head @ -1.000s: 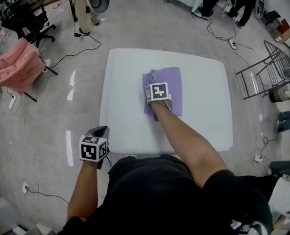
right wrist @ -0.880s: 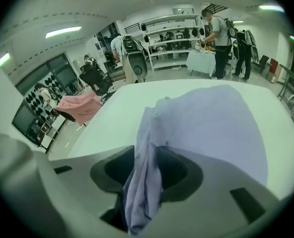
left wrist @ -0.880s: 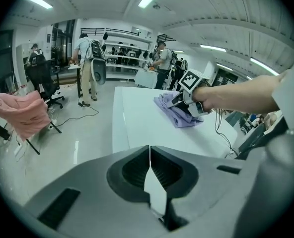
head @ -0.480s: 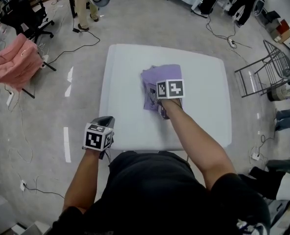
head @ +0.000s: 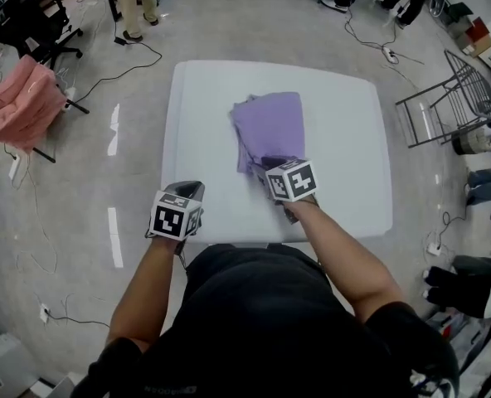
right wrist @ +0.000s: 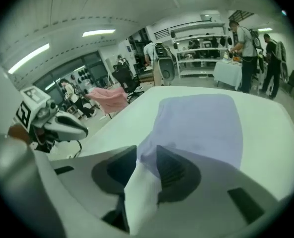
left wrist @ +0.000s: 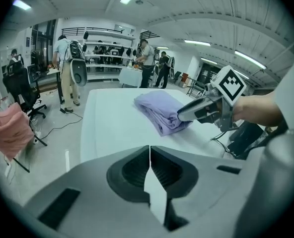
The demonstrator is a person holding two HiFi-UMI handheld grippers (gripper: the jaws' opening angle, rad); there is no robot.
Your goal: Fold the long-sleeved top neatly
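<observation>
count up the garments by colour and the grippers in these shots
purple top, folded: 1
pink garment, off to the side: 1
grippers: 2 (left gripper shut and empty; right gripper with jaws apart, just been closing a little, pressing on nothing)
total: 4

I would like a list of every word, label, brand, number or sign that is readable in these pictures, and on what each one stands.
No text here can be read.
Left marker cube and right marker cube: black-and-white square patterns only, no letters or numbers.
Pale print low on the person's black shirt: too small and blurred to read.
</observation>
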